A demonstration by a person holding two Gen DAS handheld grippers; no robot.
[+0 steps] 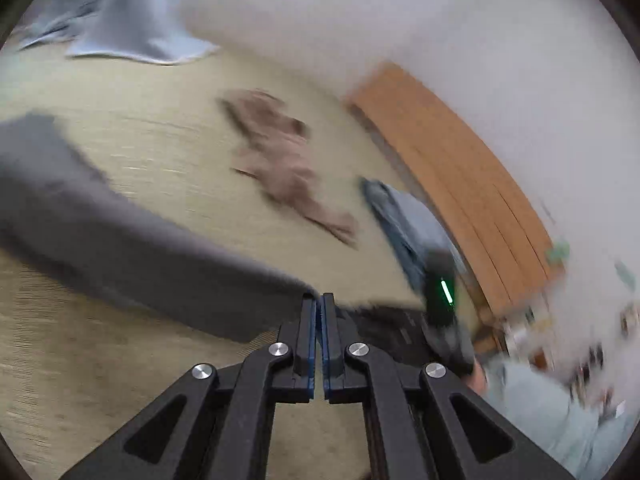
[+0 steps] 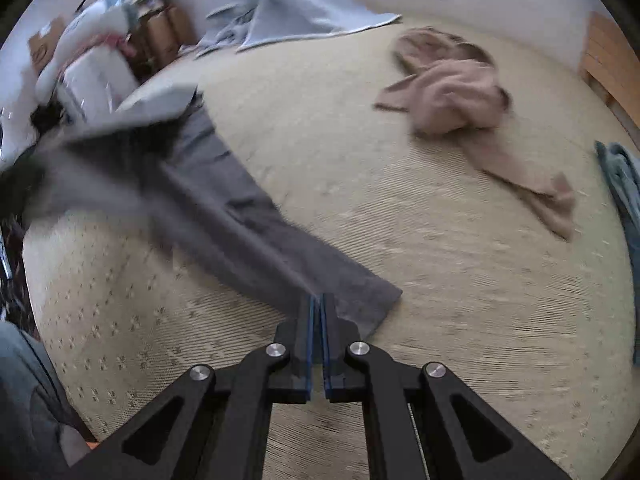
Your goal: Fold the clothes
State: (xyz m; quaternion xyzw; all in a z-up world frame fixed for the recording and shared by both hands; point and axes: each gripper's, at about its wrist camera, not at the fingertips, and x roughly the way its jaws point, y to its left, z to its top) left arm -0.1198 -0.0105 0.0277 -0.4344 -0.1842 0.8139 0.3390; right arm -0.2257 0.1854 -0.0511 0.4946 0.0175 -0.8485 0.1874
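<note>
From the left wrist camera, the left tongs (image 1: 319, 300) are clenched, their blue-lined jaws pressed together on the edge of a dark grey garment (image 1: 120, 236), which stretches away to the left across a pale woven bed cover (image 1: 160, 136). The cloth looks lifted and pulled taut, probably so its edge can be carried over for a fold. Beyond it lies a crumpled tan garment (image 1: 280, 160), apart from the grey one, likely waiting its turn. A blue-grey garment (image 1: 404, 220) sits near the wooden bed frame (image 1: 460, 168), and a pale blue blanket (image 1: 132, 28) lies at the far end. The view is blurred, so fine detail is lost. From the right wrist camera, the right tongs (image 2: 319, 300) are likewise clenched, pinching the near end of the grey garment (image 2: 224, 200), which looks like trousers, just beside its hem corner. The far end rises off the bed (image 2: 400, 280) toward the left, blurred, which suggests both ends are held so the length can be doubled. The tan garment (image 2: 452, 96) lies heaped well apart at upper right, and the blanket (image 2: 296, 4) drapes at the far edge.
</note>
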